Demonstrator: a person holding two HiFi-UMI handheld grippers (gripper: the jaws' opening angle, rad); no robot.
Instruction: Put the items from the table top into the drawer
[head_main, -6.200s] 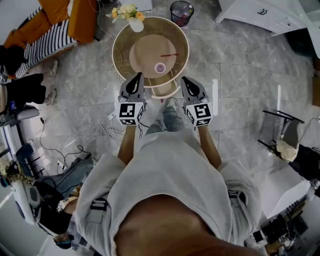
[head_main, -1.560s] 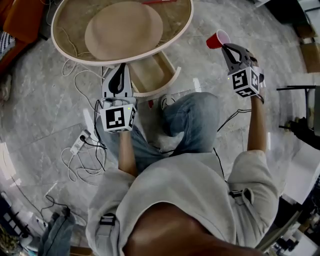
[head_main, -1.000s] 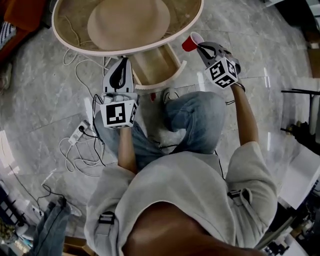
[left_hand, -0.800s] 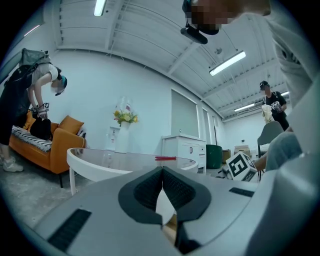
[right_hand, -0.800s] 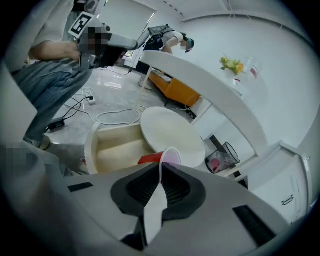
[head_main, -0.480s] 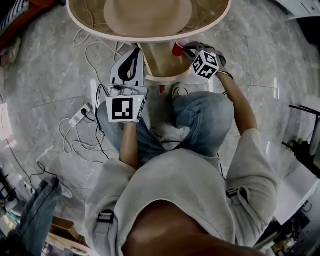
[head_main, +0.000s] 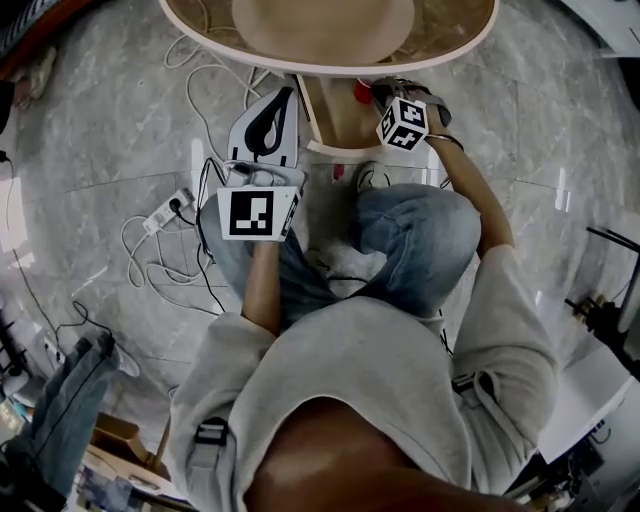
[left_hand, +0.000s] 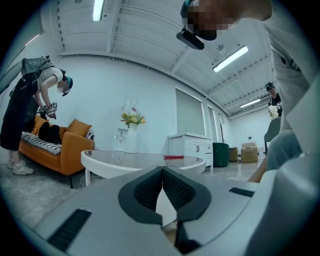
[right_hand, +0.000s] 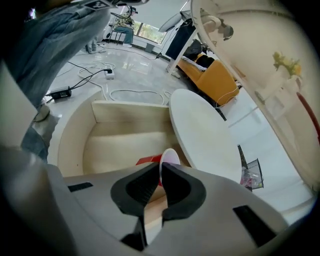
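A: Red cup (right_hand: 149, 161) first. Who has it?

B: The right gripper (right_hand: 161, 174). Its pads are pinched on the cup's white rim. The cup hangs sideways off the tips, with its red wall to the left and its pale inside showing in the right gripper view.

A: And where is that?

B: Within the outline of the open drawer (right_hand: 125, 114), above its pale wooden bottom. I cannot tell whether the cup touches the wood. In the head view this gripper slants down into the drawer, just below the rim of the round table (head_main: 330, 66).

A: The other one?

B: The left gripper (left_hand: 162, 172) has its jaws pressed together with nothing between them. It lies level, off the drawer's left side, over the grey stone floor (head_main: 100, 150).

A: What lies beyond it?

B: A white power strip (head_main: 170, 210) is on the floor farther left. Looking along the left gripper, the table top carries a thin red item (left_hand: 174, 157), well apart from both grippers. Past that rises a vase of yellow flowers (left_hand: 131, 122), then a white cabinet (left_hand: 188, 146) and a green bin (left_hand: 220, 153). Far left stands an orange sofa (left_hand: 67, 145), with a person (left_hand: 27, 107) bent over it.
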